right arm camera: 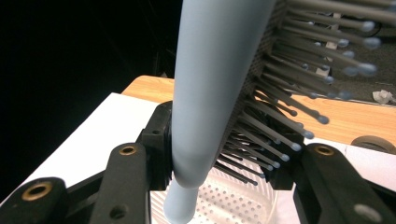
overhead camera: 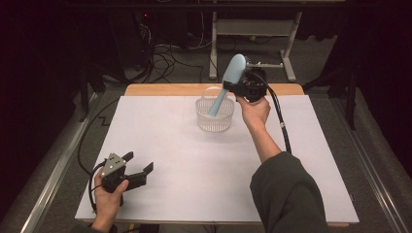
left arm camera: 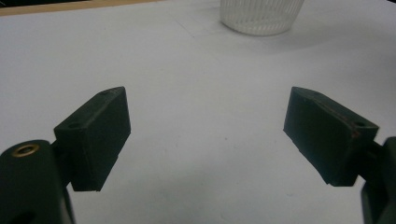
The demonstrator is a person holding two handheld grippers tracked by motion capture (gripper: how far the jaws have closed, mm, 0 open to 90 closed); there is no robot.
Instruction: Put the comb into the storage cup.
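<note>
One hairbrush clamped in right tongs over one basket; left tongs wide.

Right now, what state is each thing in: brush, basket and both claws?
Brush: held tilted in the air, handle end dipping into the basket, bristle head up.
Basket: upright on the white table, nothing inside but the handle tip.
Right claw: shut on the brush, one pad against its bristles.
Left claw: open, nothing between its jaws, low by the table's near edge.

Only the basket interrupts the bare white table.
</note>
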